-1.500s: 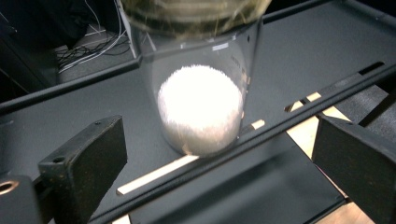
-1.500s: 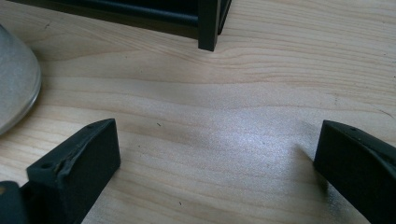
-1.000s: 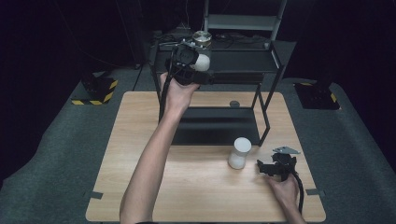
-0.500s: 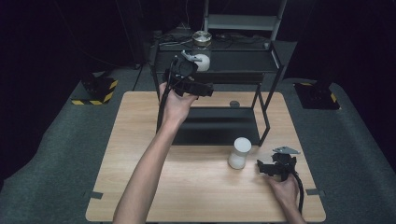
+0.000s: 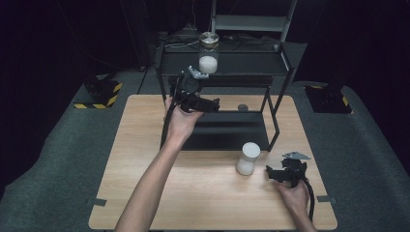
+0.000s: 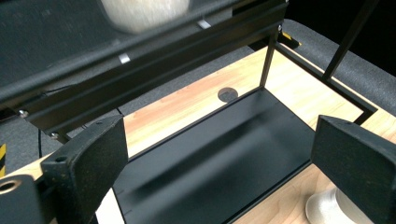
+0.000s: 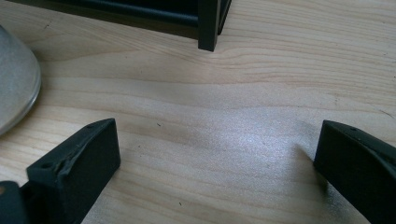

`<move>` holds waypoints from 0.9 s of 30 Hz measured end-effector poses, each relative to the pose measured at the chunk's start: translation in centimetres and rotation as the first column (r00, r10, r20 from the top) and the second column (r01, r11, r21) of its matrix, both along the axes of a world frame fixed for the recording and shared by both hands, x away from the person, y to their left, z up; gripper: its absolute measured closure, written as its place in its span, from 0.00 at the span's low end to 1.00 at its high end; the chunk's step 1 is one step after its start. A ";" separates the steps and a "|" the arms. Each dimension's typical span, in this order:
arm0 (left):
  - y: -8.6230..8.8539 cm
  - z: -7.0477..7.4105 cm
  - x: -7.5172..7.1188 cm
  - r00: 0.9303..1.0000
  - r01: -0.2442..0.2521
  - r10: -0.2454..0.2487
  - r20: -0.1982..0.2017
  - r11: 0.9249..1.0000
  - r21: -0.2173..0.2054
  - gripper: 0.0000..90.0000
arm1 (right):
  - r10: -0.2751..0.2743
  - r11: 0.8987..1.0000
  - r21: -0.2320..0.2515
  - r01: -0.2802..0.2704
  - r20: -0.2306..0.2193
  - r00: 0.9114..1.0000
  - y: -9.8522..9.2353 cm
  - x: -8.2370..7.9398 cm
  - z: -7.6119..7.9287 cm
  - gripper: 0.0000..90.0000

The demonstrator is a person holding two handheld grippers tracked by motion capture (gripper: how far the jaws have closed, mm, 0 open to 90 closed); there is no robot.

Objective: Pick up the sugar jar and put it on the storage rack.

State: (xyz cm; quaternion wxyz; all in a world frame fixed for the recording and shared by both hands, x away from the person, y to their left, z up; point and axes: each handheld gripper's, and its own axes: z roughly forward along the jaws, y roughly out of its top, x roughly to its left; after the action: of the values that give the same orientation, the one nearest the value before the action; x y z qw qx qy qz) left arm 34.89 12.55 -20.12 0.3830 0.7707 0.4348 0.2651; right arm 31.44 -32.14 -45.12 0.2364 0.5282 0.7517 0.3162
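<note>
A jar (image 5: 209, 59) with a gold lid and white contents stands on the top shelf of a black rack (image 5: 241, 63). My left gripper (image 5: 212, 104) hangs open and empty in front of and below that shelf, apart from the jar. In the left gripper view its jaws (image 6: 219, 144) frame the rack's black bottom plate (image 6: 219, 154), with the jar (image 6: 140, 11) blurred overhead. A second white jar (image 5: 247, 158) stands on the wooden table (image 5: 145, 145). My right gripper (image 5: 270, 174) rests open just right of it. Its jaws (image 7: 217, 154) hold nothing, with the white jar (image 7: 14, 88) off to the left.
The rack's front right leg (image 7: 208, 28) stands just ahead of my right gripper. A round hole (image 5: 242, 107) marks the table behind the rack. Yellow-and-black striped blocks (image 5: 101, 94) sit on the grey floor at the left. Bare wood stretches along the front left.
My left gripper has come down and back from the gold-lidded jar on the top shelf, leaving the jar standing there. The right gripper has not moved.
</note>
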 end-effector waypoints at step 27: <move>0.7 -7.8 -0.6 0.996 -0.018 0.018 -0.085 1.000 0.008 0.05 | 0.001 1.000 -0.001 -0.001 0.000 1.000 0.0 0.0 0.0 0.00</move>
State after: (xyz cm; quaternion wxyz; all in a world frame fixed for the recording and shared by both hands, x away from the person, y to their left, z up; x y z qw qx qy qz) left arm 34.30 13.28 -27.93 0.3589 0.7787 0.4567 0.2372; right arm 31.44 -32.15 -45.11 0.2364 0.5277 0.7523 0.3157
